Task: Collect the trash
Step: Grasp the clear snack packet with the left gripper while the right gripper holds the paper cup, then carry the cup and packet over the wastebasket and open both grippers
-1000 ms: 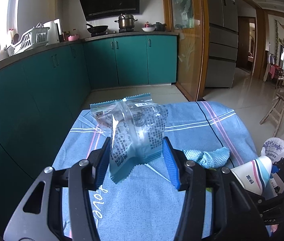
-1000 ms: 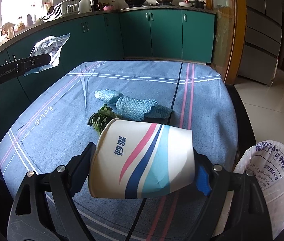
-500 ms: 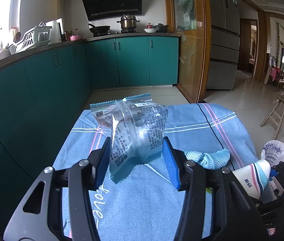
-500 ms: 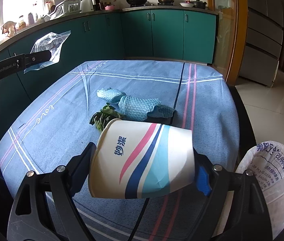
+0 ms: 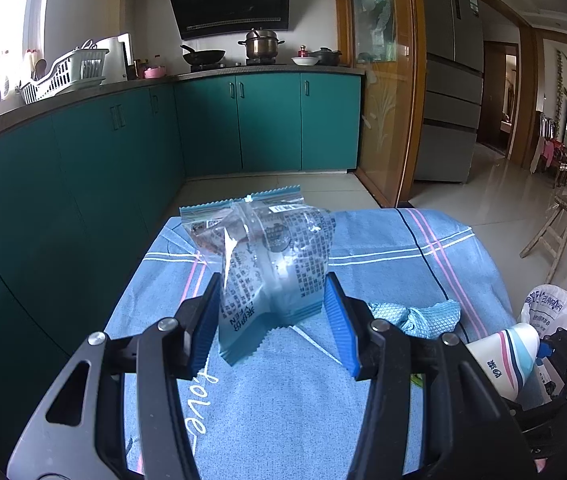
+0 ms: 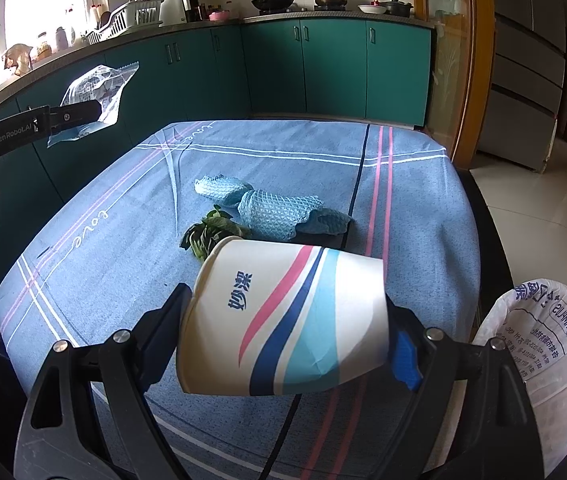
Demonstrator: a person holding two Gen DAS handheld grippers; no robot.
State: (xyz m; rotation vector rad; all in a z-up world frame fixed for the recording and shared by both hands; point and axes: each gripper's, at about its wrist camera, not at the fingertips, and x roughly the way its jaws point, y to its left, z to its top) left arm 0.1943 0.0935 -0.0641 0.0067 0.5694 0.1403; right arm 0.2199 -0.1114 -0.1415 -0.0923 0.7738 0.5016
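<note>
The left gripper point(image 5: 271, 316) holds a clear plastic wrapper point(image 5: 271, 256) between its blue pads, lifted above the worktop point(image 6: 123, 264), which carries a blue striped cloth. The right gripper point(image 6: 287, 340) has its jaws spread wide around a paper cup point(image 6: 283, 320), which lies on its side between them, mouth to the left, raised off the cloth. On the cloth beyond the cup lie a crumpled blue rag point(image 6: 271, 208) and, touching it, some green leaves point(image 6: 207, 232). A white bag point(image 6: 543, 344) stands open just off the worktop's right edge.
</note>
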